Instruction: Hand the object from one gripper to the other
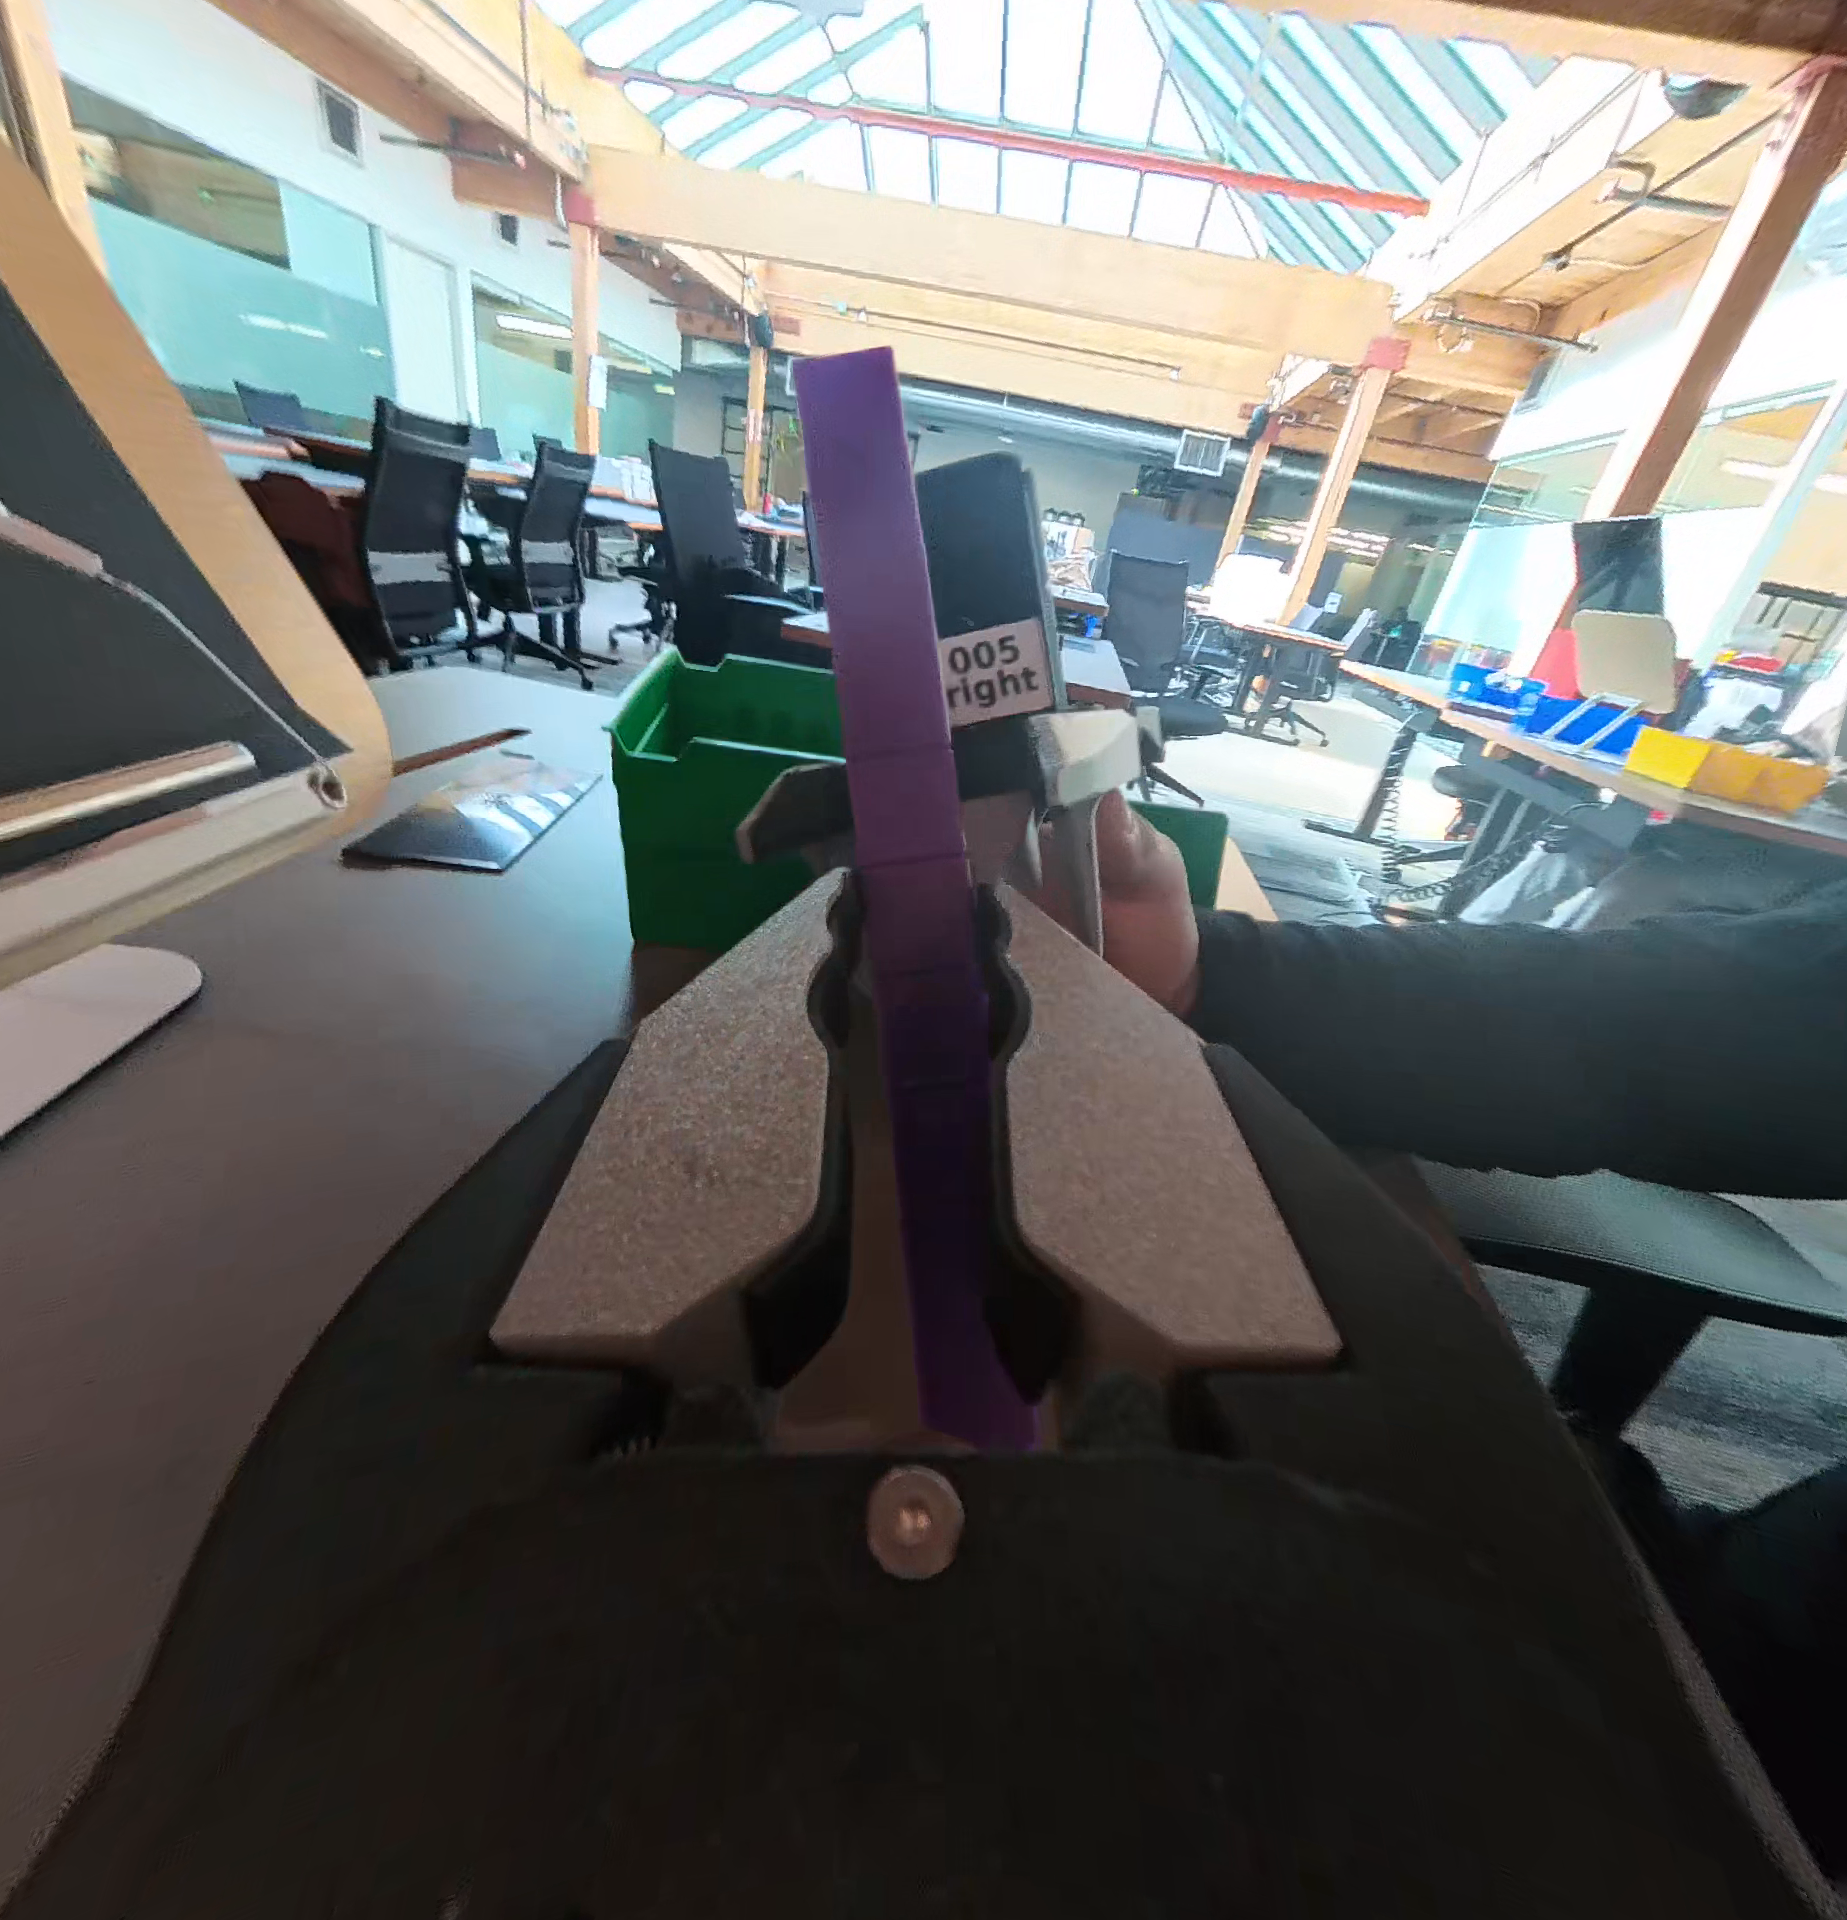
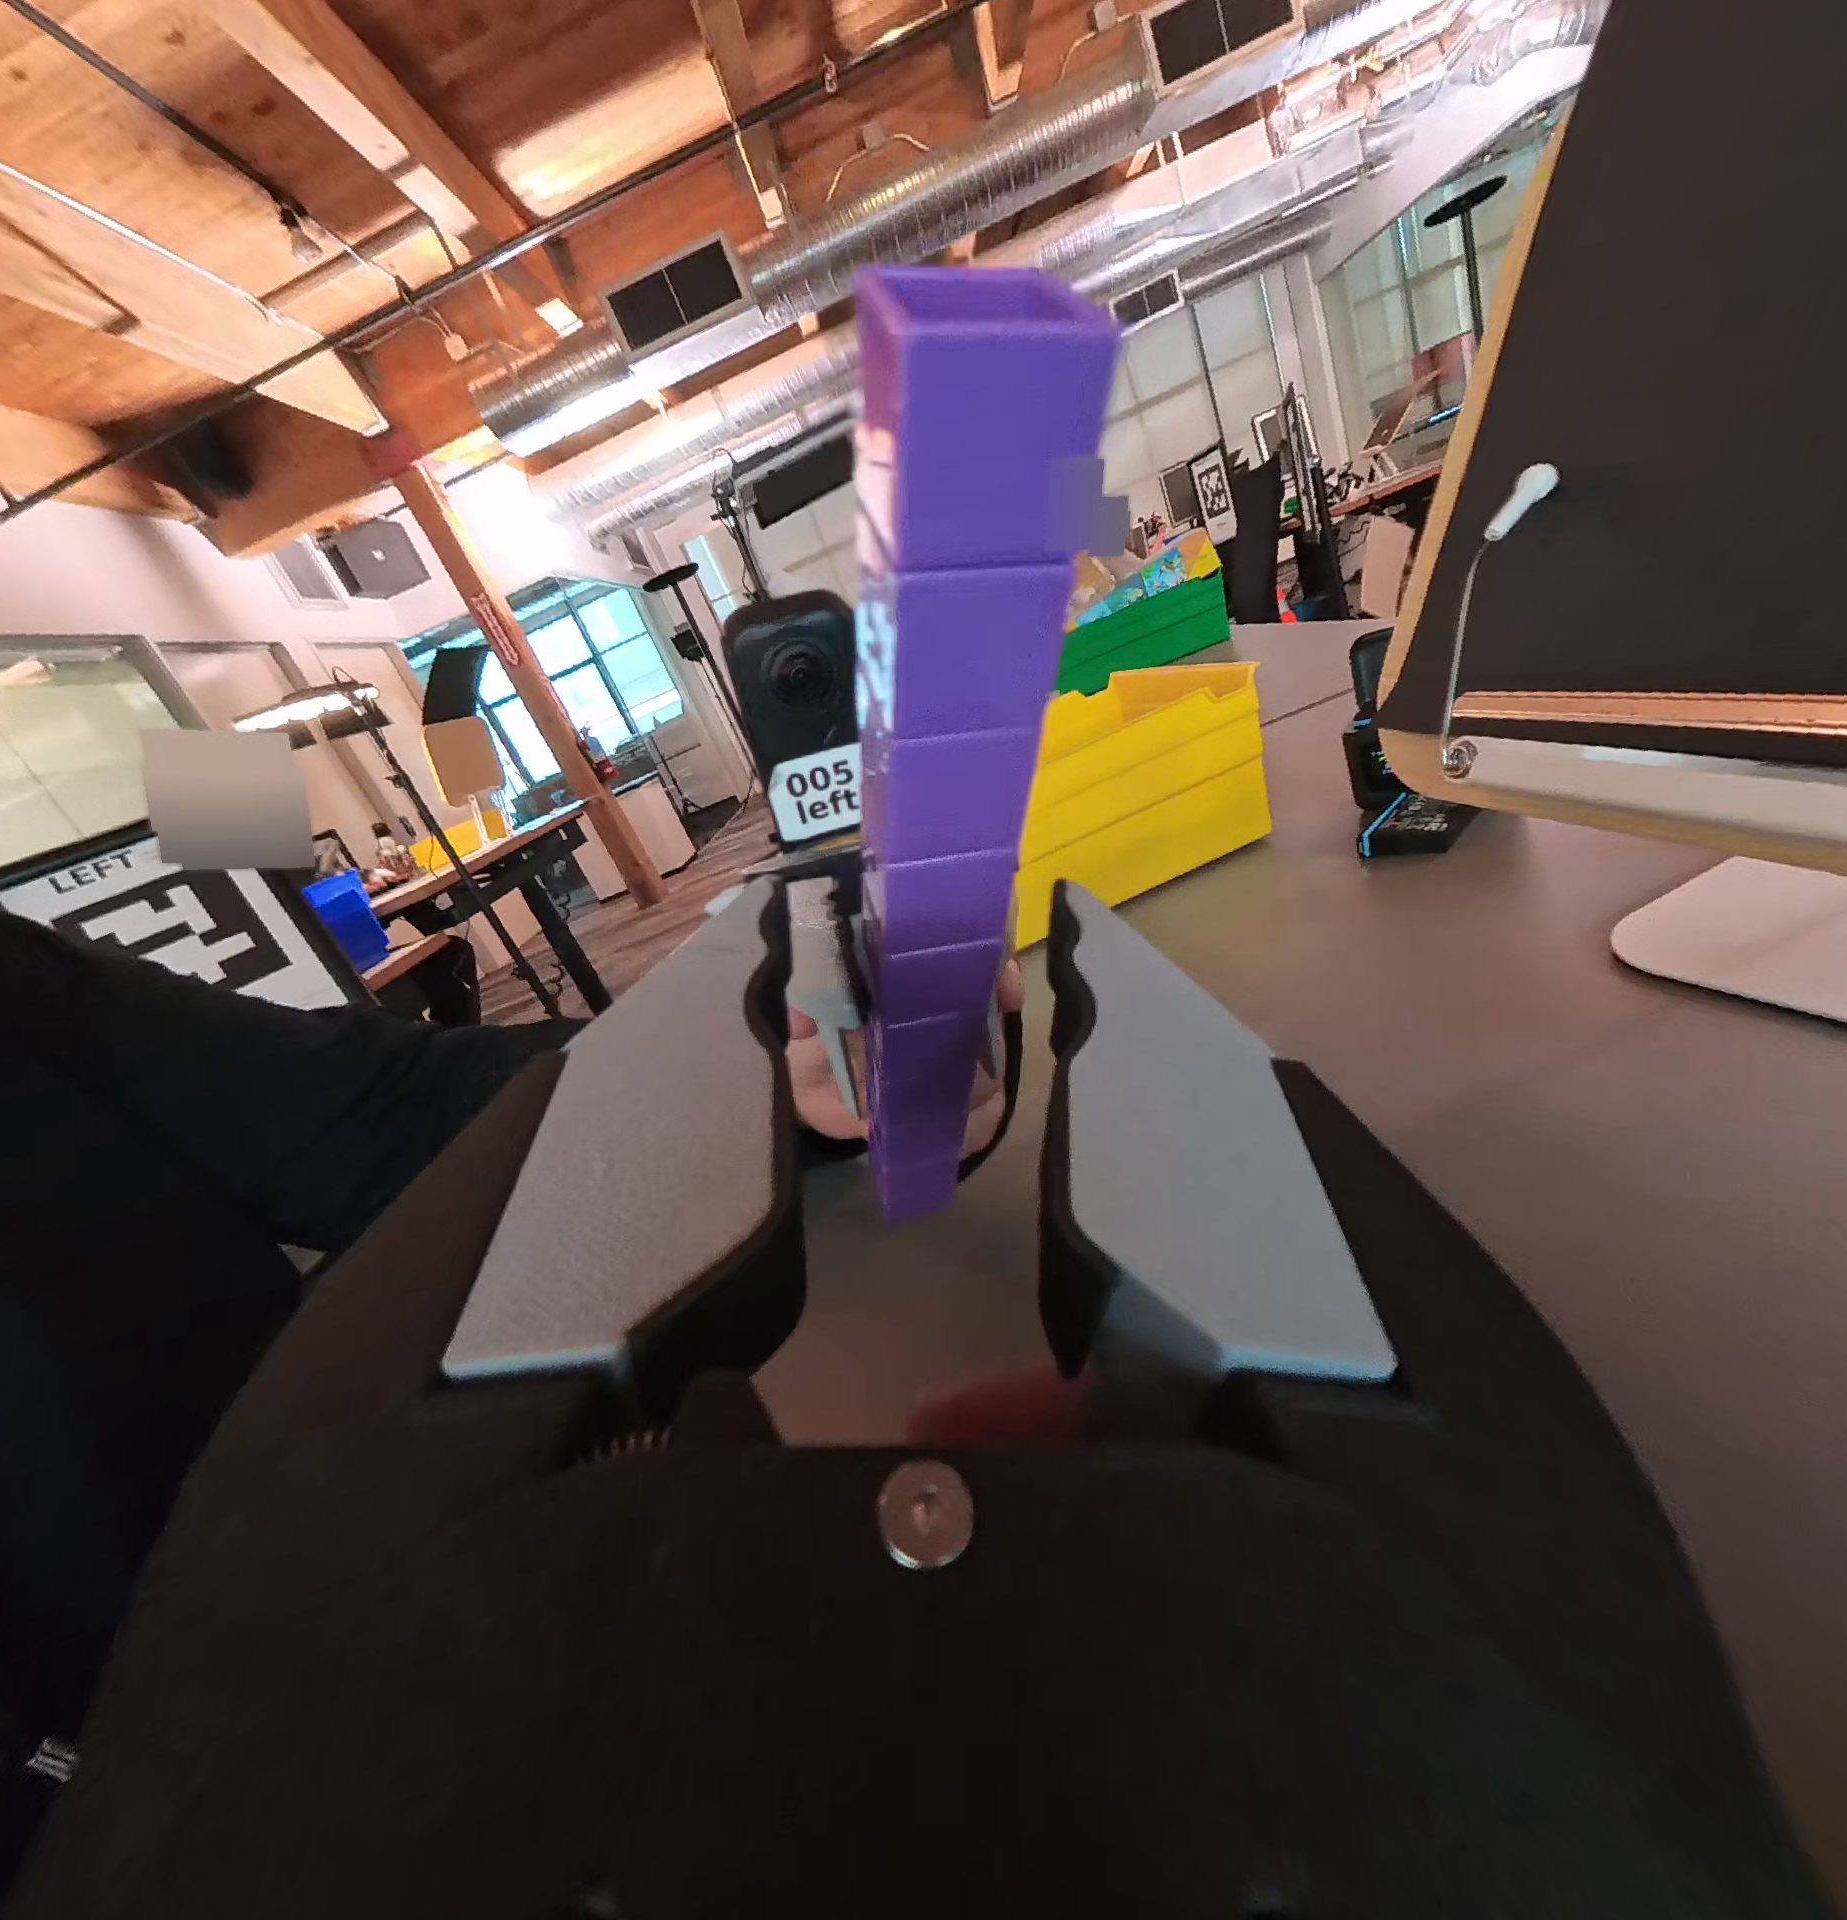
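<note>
Purple segmented bar (image 1: 903, 831) upright — clamped by left tongs (image 1: 919, 935), right tongs (image 2: 908, 935) wide

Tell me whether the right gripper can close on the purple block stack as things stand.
Probably yes: the right gripper is open with the purple block stack already between its fingers, nothing between them. The left gripper holds it.

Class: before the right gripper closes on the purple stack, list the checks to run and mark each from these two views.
1. Left gripper shut on the purple stack: ok.
2. Right gripper open: ok.
3. Stack lies between the right gripper's fingers: ok, gaps on both sides.
4. Right fingers touching the stack: not ok, they stand apart from it.
5. Stack upright: not ok, slightly tilted.
6. Depth of the stack along the right fingers: cannot tell.
</note>
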Demonstrator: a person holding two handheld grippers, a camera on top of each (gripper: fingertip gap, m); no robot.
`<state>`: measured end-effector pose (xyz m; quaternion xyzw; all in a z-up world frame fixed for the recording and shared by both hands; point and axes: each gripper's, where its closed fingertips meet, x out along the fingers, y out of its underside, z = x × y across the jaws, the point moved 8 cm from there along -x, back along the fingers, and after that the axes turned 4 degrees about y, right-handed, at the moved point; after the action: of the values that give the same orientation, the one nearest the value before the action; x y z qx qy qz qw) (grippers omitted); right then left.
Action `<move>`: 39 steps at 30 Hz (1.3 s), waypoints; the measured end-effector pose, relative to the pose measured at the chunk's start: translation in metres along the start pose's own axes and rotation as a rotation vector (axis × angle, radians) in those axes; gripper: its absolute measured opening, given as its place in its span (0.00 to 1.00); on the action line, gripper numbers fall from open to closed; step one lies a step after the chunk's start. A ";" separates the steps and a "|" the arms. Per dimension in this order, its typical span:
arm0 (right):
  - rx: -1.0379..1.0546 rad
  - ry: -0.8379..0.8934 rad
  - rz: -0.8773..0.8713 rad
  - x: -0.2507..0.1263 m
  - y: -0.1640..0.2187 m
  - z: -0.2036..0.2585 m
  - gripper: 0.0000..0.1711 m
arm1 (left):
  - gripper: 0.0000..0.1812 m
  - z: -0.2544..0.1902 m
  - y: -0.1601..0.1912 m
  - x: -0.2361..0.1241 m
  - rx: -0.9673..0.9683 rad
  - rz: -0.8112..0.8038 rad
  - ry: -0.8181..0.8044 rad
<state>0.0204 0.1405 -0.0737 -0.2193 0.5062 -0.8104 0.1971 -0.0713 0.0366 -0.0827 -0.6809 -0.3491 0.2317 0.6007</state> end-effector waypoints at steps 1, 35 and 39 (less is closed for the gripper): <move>-0.013 0.002 0.006 0.002 0.001 0.000 0.22 | 0.11 0.002 0.000 -0.001 -0.031 0.008 0.006; -1.203 0.824 0.212 -0.002 -0.005 0.018 0.10 | 0.37 0.020 0.006 -0.007 -0.063 0.074 -0.213; -1.332 0.827 0.332 0.018 0.017 0.022 0.10 | 0.38 0.006 -0.001 0.002 0.014 0.000 -0.227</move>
<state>0.0194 0.1084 -0.0776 0.1057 0.9417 -0.3136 -0.0608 -0.0743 0.0422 -0.0826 -0.6460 -0.4134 0.3096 0.5620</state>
